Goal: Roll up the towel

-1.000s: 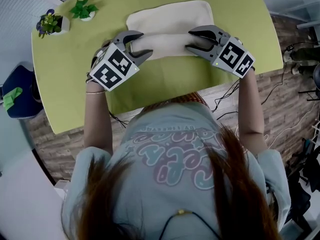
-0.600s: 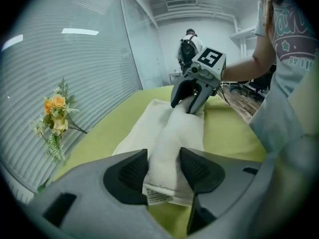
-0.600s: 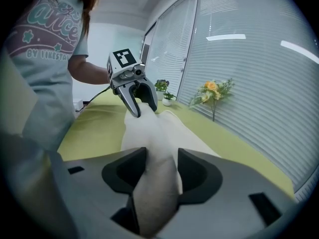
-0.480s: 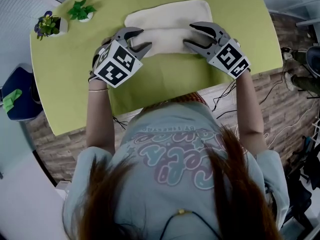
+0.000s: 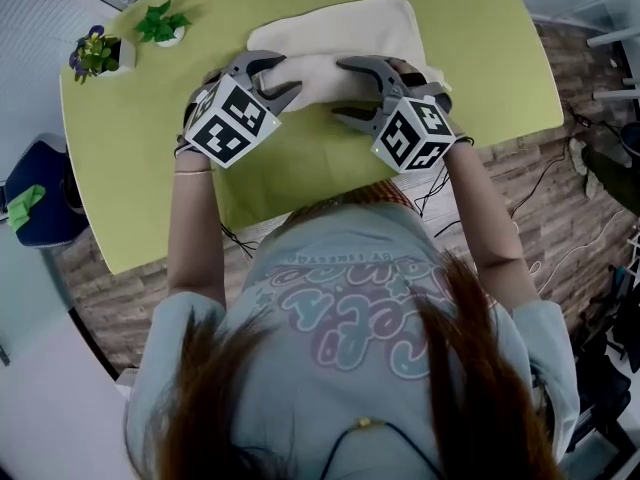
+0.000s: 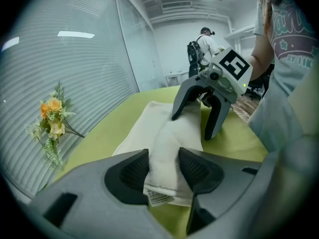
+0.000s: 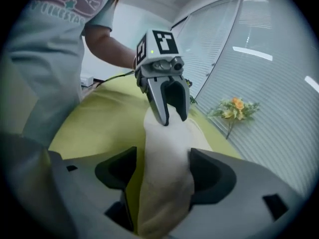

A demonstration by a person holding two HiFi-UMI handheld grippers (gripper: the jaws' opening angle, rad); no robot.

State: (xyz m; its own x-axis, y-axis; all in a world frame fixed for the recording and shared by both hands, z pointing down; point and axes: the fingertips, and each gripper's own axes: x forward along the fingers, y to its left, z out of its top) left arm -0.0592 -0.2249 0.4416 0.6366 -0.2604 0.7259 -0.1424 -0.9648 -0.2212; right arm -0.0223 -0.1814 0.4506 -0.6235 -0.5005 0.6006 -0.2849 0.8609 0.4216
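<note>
A cream towel (image 5: 345, 26) lies on the green table (image 5: 140, 148), its near part rolled into a thick roll (image 5: 318, 68). My left gripper (image 5: 288, 76) holds the roll's left end; both pads press the towel (image 6: 172, 133) just above its label, as the left gripper (image 6: 163, 168) view shows. My right gripper (image 5: 338, 92) straddles the roll right of the middle. Its jaws are opening: the roll (image 7: 164, 153) runs between them, with a gap at the left pad of the right gripper (image 7: 162, 176). Each gripper faces the other along the roll.
Two small potted plants (image 5: 100, 48) (image 5: 165, 20) stand at the table's far left corner. A flower spray (image 6: 52, 123) lies by the blinds. The table's near edge runs just under my wrists. A dark seat (image 5: 40, 183) stands left of the table. A person (image 6: 202, 46) stands far behind.
My right gripper has slid left along the roll toward the middle, turned its marker cube over, and spread its jaws. The left gripper has kept its place and grip.
</note>
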